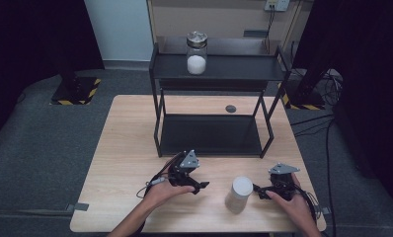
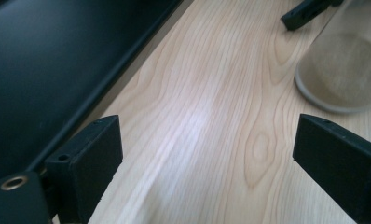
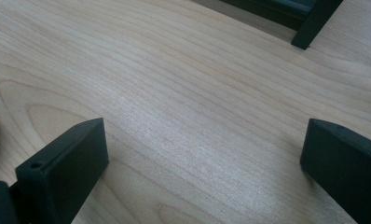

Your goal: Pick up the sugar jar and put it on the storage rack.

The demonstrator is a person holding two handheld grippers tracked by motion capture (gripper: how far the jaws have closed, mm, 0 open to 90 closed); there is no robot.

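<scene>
Matte black jaws over pale woodgrain table (image 2: 197, 116)

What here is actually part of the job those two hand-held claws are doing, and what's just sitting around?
Part of the job:
- white-lidded jar of beige powder, standing between the claws
- left gripper, jaws open, empty
- right gripper, jaws open, empty

Just sitting around:
- black metal two-tier shelf
- clear glass jar with white powder on its top tier
- small dark disc on the light wooden table

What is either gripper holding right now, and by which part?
Nothing. The left gripper and the right gripper both stand open over bare table, the jar untouched between them.
</scene>
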